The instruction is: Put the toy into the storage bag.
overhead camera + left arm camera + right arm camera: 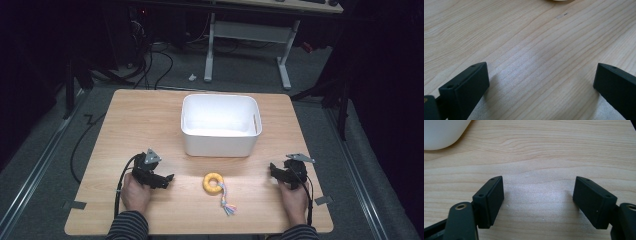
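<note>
With both my left gripper [167, 179] and right gripper [273, 169] jaws wide and empty, I judge the pick-up unstarted: the yellow ring toy [214, 182] lies between them, at six o'clock from the white bin [220, 145].

Bare wood btwn left gripper [169, 178] and right gripper [273, 169] save the yellow ring toy [214, 182] mid-near; white bin [220, 125] blocks the far centre, w/ open lanes left & right.

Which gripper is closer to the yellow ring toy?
The left. The left gripper sits just left of the yellow ring toy with a small gap; the right gripper is farther off, on the toy's right. Both are open.
</note>
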Demonstrator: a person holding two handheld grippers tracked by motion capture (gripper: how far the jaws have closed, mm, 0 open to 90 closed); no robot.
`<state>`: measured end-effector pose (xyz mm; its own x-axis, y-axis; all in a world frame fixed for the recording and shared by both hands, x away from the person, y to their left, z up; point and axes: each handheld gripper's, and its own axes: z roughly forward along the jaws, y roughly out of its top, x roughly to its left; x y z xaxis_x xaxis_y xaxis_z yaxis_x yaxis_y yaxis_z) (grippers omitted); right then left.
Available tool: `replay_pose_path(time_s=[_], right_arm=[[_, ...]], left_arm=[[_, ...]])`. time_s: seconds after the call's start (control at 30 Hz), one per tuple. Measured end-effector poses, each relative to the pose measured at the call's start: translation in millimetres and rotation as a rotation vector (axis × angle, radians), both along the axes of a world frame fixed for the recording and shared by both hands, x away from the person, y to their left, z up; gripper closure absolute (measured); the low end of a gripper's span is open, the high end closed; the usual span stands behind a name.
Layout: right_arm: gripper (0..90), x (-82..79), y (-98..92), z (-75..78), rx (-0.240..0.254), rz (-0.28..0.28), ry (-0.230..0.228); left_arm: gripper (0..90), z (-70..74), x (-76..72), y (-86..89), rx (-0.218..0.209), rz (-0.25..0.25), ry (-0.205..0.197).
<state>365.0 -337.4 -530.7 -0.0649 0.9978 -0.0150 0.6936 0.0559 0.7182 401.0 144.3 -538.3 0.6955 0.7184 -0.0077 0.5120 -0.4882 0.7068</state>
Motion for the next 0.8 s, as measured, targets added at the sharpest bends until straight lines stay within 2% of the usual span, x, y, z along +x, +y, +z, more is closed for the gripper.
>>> replay_pose_path(time_s=[0.8], right_arm=[[25.1, -0.2, 0.0, -0.2, -0.006, 0.014, -0.003]], left_arm=[[0.5, 0.1, -1.9, -0.3, 0.002, -0.005, 0.001]])
